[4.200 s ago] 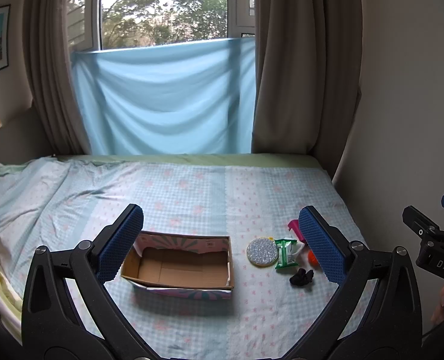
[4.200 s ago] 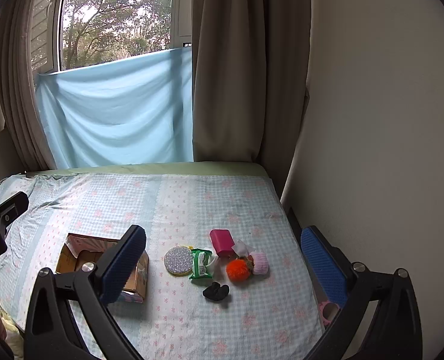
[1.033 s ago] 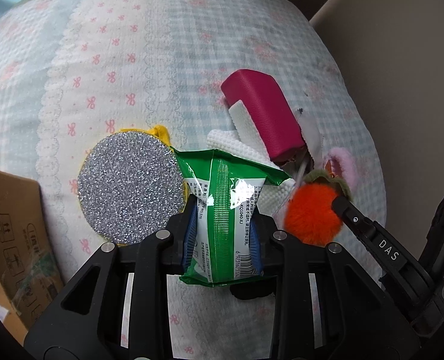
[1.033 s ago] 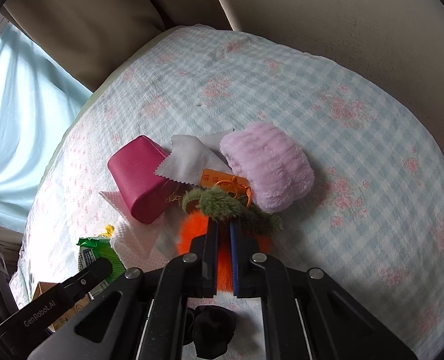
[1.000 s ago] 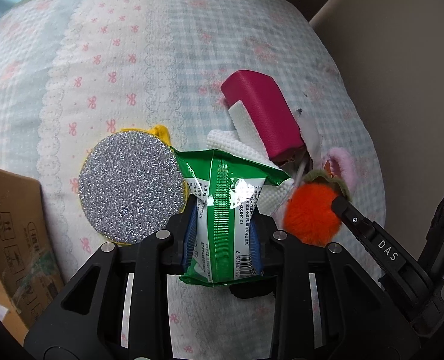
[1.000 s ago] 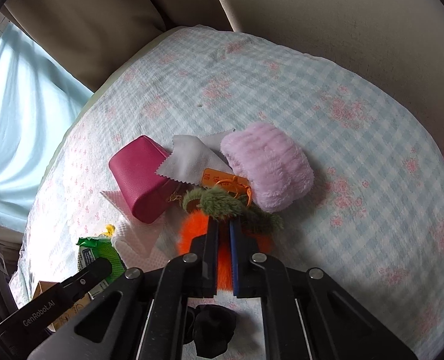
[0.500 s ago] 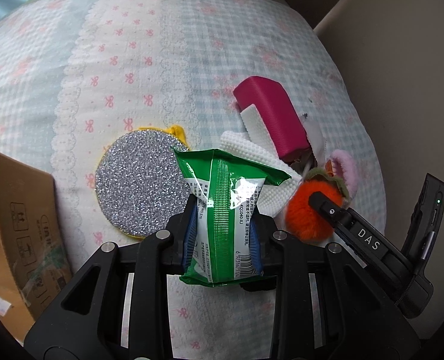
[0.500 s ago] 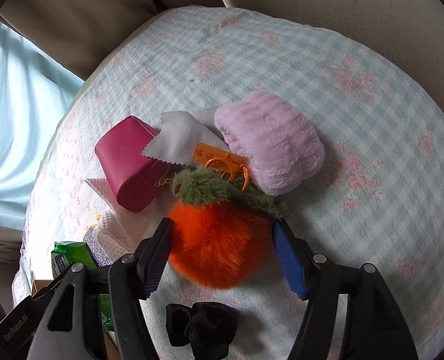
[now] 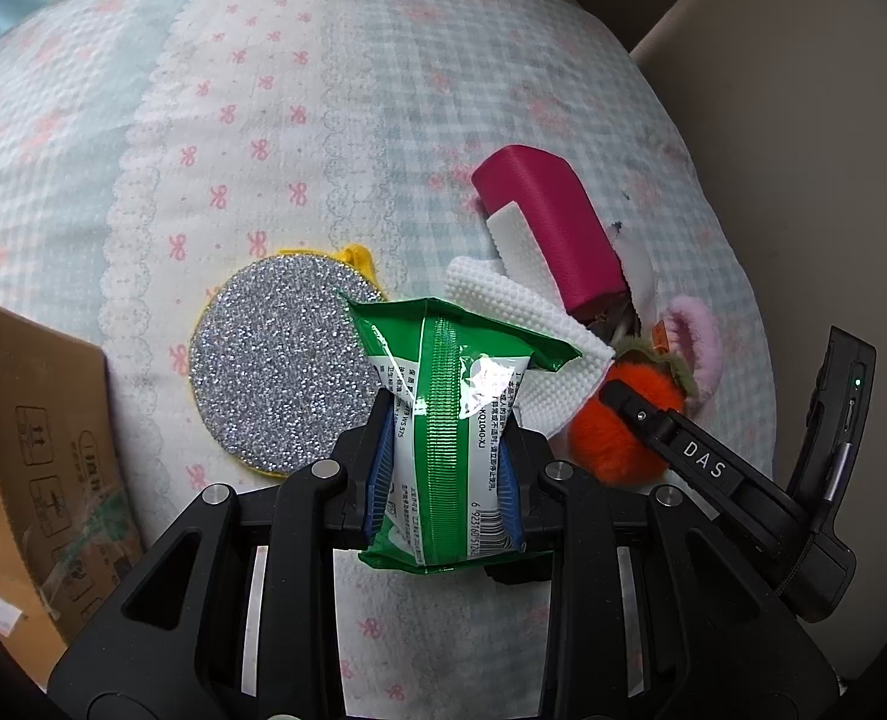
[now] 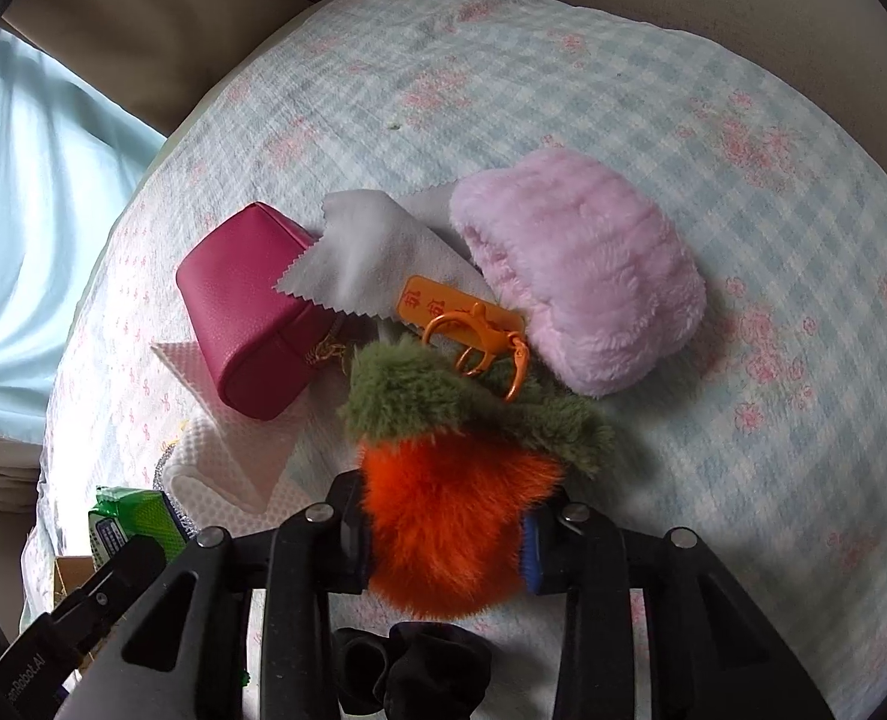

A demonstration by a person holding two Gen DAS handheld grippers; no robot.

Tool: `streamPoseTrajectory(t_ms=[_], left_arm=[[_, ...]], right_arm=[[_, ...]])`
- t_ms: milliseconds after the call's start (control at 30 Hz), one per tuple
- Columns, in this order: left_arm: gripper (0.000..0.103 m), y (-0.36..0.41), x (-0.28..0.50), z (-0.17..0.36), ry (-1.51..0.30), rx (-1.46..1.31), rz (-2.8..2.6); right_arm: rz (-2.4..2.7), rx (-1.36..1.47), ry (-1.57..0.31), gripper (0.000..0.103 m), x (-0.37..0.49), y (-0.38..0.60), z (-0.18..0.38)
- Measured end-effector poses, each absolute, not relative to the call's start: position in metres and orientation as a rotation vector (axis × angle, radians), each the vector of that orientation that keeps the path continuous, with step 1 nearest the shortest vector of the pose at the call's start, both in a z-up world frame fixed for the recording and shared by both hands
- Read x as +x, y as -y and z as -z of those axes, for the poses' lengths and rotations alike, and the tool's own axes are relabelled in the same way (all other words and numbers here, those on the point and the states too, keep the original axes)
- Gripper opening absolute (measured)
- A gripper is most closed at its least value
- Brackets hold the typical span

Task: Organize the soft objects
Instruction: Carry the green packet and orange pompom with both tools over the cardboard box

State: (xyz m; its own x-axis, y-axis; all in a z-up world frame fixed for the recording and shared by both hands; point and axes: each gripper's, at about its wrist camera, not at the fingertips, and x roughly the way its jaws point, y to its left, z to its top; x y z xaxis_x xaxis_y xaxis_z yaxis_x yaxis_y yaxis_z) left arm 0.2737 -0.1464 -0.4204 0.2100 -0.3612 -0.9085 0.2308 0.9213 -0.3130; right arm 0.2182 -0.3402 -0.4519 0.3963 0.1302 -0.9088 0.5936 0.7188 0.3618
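- Closing on the orange plush pom-pom [image 10: 452, 519]: right gripper [image 10: 443, 531] jaws have just been narrowing, blue pads now sunk into the fur on both sides; pom-pom lies on the checked bedsheet [image 10: 773, 192].
- Green leaf collar [image 10: 473, 408] and orange clasp with tag [image 10: 473, 324], just beyond the pom-pom: judged liable to snag the grey cloth [image 10: 377, 264] and pink plush pouch [image 10: 581, 276] touching them; lift straight and slowly.
- Magenta case [image 10: 245, 312]: beside the pom-pom, apart from the grip.
- Left gripper [image 9: 446, 468]: pinching the green wipes packet [image 9: 452, 444], clear of the pom-pom.
- Cardboard box [image 9: 29, 438]: well apart from the pom-pom, beyond the silver glitter disc [image 9: 281, 366]; probable destination.
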Motion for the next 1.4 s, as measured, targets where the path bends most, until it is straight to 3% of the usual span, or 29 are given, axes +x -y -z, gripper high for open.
streamPoseTrajectory(t_ms=[433, 800, 1100, 1400], left_arm=[[0.026, 0.145, 0.255, 0.385, -1.237, -0.128, 0.415], [0.026, 0.109, 0.221, 0.273, -1.087, -0.17, 0.379], [0.026, 0.017, 0.202, 0.196, -0.984, -0.228, 0.287], [0.026, -0.115, 0.206, 0.189, -1.021, -0.187, 0.207]], right_arm=[[0.289, 0.758, -1.047, 0.031, 0.191, 0.343, 0.412], [0.172, 0.659, -0.95, 0.031, 0.175, 0.318, 0.303], [-0.017, 0.49, -0.916, 0.031, 0.176, 0.236, 0.21], [-0.122, 0.353, -0.974, 0.031, 0.19, 0.114, 0.182]])
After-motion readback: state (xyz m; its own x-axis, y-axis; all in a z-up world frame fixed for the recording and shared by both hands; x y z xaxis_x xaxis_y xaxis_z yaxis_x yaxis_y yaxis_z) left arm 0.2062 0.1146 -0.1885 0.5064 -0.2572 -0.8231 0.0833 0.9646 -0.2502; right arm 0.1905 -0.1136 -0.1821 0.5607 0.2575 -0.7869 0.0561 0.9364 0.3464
